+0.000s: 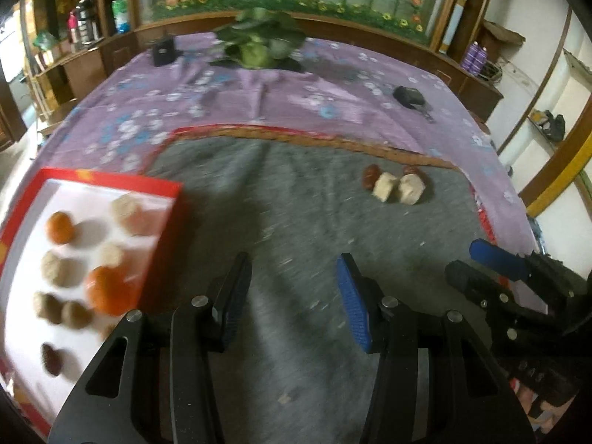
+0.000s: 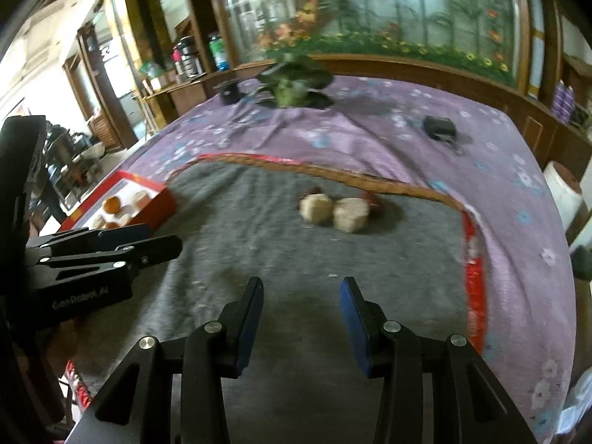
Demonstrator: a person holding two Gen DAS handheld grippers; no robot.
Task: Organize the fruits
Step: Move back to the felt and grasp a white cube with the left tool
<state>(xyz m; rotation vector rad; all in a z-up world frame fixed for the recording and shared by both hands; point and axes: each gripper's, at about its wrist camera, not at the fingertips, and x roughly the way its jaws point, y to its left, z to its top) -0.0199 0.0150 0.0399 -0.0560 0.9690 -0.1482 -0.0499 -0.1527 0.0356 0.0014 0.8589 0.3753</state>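
Left gripper (image 1: 292,299): jaws parted, nothing between them, over bare grey mat (image 1: 296,222).
Right gripper (image 2: 301,314): jaws parted, likewise empty, over the same mat.
Red box (image 1: 162,244): just left of the left fingers; holds two orange fruits (image 1: 107,290), several pale tan pieces and one dark one. Judged largely filled.
Remaining cluster (image 2: 333,211): two pale pieces touching, red fruits tucked behind them, ahead of both grippers, nearer the right one. Judged still to be boxed.
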